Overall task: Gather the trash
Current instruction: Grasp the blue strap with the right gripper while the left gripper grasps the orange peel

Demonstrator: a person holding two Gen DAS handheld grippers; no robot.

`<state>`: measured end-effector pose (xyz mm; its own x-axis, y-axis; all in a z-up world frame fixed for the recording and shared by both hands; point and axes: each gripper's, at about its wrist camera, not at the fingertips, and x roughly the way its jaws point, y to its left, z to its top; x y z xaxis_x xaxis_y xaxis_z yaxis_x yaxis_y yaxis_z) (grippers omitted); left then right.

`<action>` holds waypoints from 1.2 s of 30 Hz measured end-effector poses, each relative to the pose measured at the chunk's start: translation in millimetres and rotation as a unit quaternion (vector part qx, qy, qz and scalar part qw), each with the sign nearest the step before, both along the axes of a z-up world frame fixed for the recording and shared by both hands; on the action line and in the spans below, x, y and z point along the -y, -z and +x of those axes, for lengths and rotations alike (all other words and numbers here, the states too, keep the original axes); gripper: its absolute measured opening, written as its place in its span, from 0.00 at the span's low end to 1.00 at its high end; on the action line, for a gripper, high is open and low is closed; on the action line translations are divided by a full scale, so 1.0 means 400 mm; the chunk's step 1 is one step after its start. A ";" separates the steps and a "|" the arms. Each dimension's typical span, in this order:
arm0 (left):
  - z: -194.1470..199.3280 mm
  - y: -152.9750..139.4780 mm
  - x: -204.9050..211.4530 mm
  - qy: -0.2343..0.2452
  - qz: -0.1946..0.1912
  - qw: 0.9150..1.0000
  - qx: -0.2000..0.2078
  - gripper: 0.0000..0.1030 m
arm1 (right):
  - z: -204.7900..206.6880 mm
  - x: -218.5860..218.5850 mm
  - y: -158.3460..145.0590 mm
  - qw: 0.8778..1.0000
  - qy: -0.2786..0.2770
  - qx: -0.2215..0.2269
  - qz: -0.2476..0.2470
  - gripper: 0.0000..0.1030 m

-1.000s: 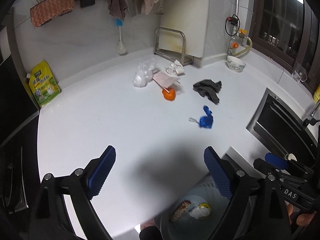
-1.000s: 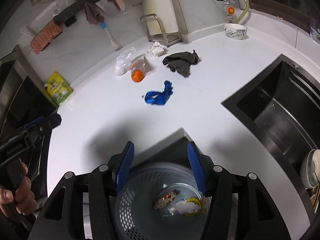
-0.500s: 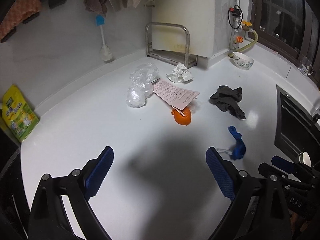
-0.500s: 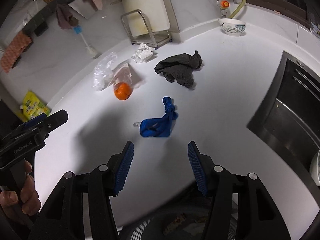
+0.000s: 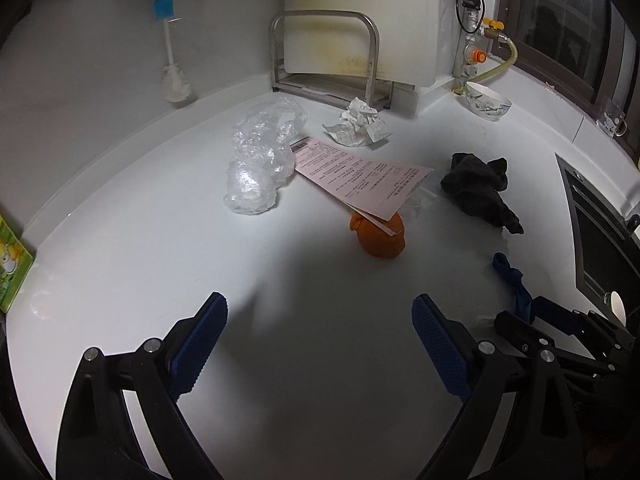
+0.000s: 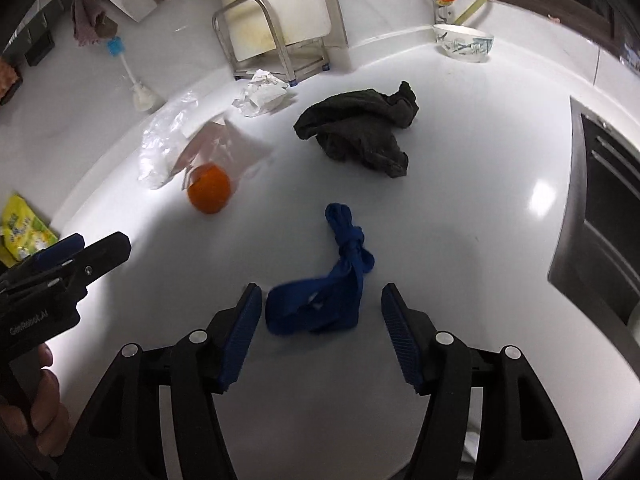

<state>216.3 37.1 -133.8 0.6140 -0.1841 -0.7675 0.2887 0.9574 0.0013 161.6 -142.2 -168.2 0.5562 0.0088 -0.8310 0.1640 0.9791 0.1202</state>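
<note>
White kitchen counter [image 5: 132, 240] with scattered trash, seen from both hand-held tools. The right gripper [image 6: 322, 334] hangs just above the counter with its jaws standing wide and having just opened further; the knotted blue cloth strip [image 6: 320, 304] lies on the counter with its near end between the blue pads [image 6: 240, 336], neither pad pressing on it. In the left wrist view the same strip shows at the right, partly hidden behind the right tool. The left gripper [image 5: 320, 344] is also spread wide, with only bare counter between its fingers. Farther off lie an orange fruit [image 5: 380, 238] with a pink printed sheet [image 5: 360, 172] resting over it, a crumpled clear plastic bag [image 5: 260, 160] to the left of the sheet, a ball of crumpled white paper [image 5: 360, 124] near the far wall, and a dark grey rag [image 5: 480, 188] to the right. A patterned bowl [image 5: 487, 101] stands at the far right corner, and a dark sink [image 6: 600, 208] bounds the counter on the right. A green-and-yellow packet [image 6: 24, 228] leans at the far left.
</note>
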 end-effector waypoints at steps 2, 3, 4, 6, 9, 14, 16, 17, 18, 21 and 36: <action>0.011 0.008 0.004 0.002 -0.001 1.000 0.000 0.89 | 0.008 -0.011 0.005 1.000 0.000 0.003 -0.026 0.58; 0.014 0.011 0.007 0.003 -0.002 1.000 0.001 0.89 | 0.011 -0.013 0.006 0.999 -0.001 0.004 -0.032 0.58; 0.019 0.015 0.010 0.004 -0.005 1.000 0.002 0.89 | 0.012 -0.016 0.007 0.999 -0.003 0.006 -0.041 0.56; 0.025 0.020 0.017 0.005 -0.007 1.000 0.004 0.89 | 0.012 -0.024 0.009 0.998 -0.011 0.011 -0.057 0.45; 0.038 0.033 0.033 0.007 -0.010 1.000 0.005 0.89 | 0.012 -0.023 0.008 0.998 -0.019 0.014 -0.063 0.26; 0.053 0.048 0.068 0.012 -0.009 1.000 0.007 0.89 | -0.005 0.016 -0.010 0.999 0.002 0.027 -0.038 0.14; 0.061 0.052 0.080 0.013 -0.010 1.000 0.009 0.89 | -0.014 0.037 -0.020 0.999 0.016 0.032 -0.027 0.13; 0.065 0.055 0.084 0.012 -0.011 1.000 0.010 0.89 | -0.018 0.050 -0.026 0.999 0.024 0.035 -0.023 0.13; 0.072 0.060 0.089 0.010 -0.009 1.000 0.009 0.89 | -0.021 0.058 -0.030 0.999 0.029 0.037 -0.022 0.13; 0.092 0.068 0.099 0.004 -0.005 1.000 0.005 0.89 | -0.027 0.072 -0.042 0.998 0.036 0.040 -0.024 0.13; 0.145 0.092 0.165 0.010 0.035 0.999 -0.002 0.58 | -0.019 0.093 -0.044 0.998 0.044 0.040 -0.015 0.13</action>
<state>274.3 -29.1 -170.8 0.6076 -0.1418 -0.7815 0.3084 0.9489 0.0676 153.9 -179.5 -150.6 0.6178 -0.0681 -0.7834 0.2412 0.9646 0.1064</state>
